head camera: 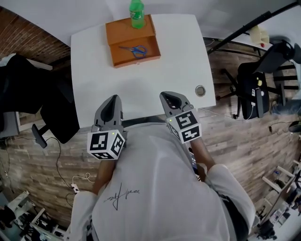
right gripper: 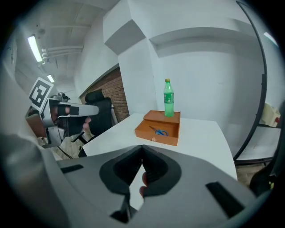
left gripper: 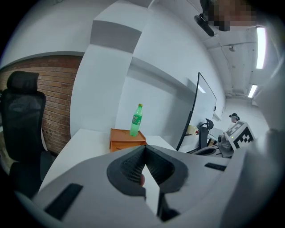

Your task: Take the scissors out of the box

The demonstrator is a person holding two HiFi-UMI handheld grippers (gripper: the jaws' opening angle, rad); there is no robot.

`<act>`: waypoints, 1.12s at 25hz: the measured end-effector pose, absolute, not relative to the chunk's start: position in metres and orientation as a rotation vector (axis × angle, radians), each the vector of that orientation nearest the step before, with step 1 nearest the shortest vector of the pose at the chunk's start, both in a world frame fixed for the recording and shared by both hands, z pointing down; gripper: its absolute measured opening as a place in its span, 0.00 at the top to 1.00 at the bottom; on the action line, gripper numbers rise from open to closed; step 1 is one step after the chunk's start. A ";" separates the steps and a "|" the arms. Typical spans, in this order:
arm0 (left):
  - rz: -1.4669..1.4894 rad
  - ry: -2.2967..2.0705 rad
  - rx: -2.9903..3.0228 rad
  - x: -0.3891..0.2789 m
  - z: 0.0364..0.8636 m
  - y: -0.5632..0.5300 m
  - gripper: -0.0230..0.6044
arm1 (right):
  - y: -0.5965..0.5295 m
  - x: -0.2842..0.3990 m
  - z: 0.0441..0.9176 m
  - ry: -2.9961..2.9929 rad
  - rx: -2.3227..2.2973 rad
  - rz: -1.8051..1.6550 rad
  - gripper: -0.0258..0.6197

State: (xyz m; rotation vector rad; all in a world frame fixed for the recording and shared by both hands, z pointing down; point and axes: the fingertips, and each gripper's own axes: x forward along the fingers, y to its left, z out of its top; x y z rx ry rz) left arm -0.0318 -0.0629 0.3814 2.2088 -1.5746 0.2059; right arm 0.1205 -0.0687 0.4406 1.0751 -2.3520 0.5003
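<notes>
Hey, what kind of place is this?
Probably an office or lab workroom: a white desk, a black office chair beside it, and cables trailing over the wood floor.

Green bottle point(head camera: 136, 13) (upright), white table point(head camera: 141, 89)

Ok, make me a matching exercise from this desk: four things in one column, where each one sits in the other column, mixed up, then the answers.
Things
1. scissors
2. green bottle
3. orange box
4. round cap

Places
A. standing on the box's covered half
B. at the far end of the white table
C. lying inside the box's open half
D. set into the table near its right edge

Pairs: 1-C, 2-A, 3-B, 4-D
</notes>
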 end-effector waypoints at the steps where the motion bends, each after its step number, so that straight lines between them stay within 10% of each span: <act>1: 0.207 -1.577 2.203 -0.031 0.383 -0.063 0.95 | -0.071 0.120 0.441 -2.355 1.063 0.493 0.95; 28: 0.139 -1.619 2.144 -0.034 0.388 -0.130 0.95 | -0.166 0.099 0.450 -2.346 0.863 0.443 0.95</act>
